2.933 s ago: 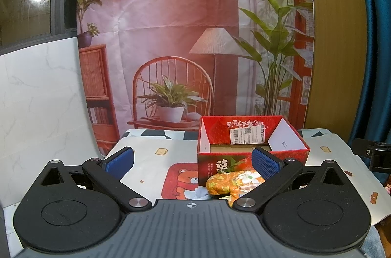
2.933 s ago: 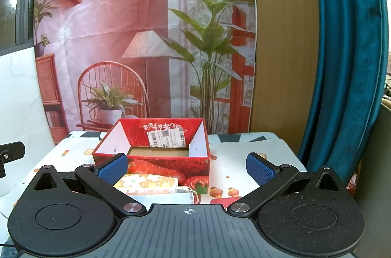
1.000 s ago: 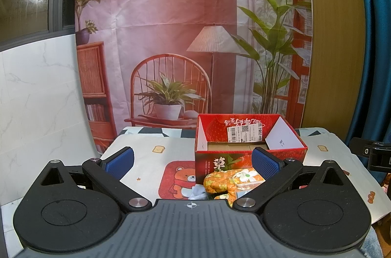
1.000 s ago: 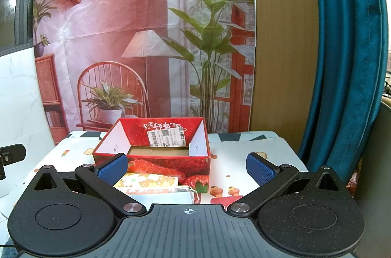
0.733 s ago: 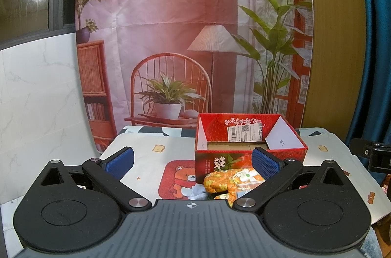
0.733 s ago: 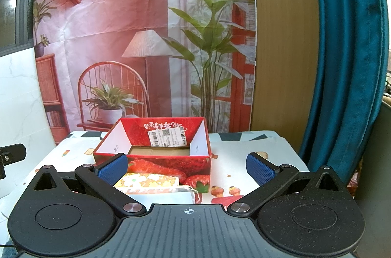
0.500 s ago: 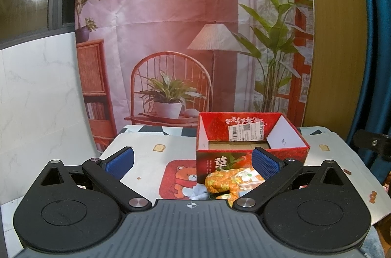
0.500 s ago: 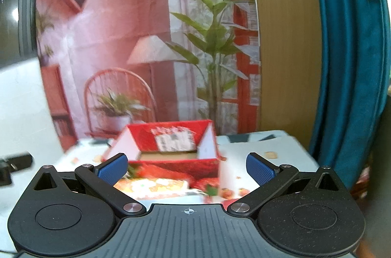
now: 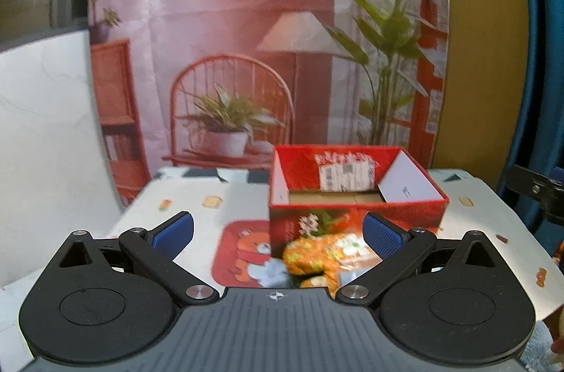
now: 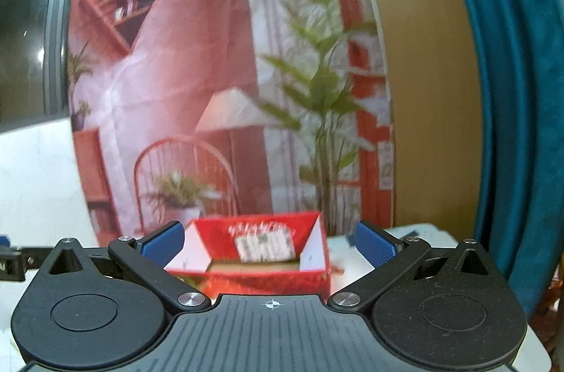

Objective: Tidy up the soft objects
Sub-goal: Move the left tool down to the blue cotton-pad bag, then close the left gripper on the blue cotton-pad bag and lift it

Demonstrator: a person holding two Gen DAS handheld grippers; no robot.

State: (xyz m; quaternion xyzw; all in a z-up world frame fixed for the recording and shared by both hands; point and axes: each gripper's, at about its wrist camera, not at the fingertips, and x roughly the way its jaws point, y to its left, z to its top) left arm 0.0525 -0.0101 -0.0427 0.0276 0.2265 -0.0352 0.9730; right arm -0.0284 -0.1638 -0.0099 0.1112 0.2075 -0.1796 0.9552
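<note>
Lying low in the frame's centre on the counter (image 9: 493,210), an orange soft packet (image 9: 317,254) is seen touching a red box (image 9: 356,213); both the left gripper (image 9: 278,233) and right gripper (image 10: 269,241) are held spread, empty.

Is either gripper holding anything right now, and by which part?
Nothing is held. The left gripper and right gripper are both open; the orange packet lies on the table.

Orange floral soft bundle (image 9: 319,255) against open red box (image 9: 356,199)
</note>
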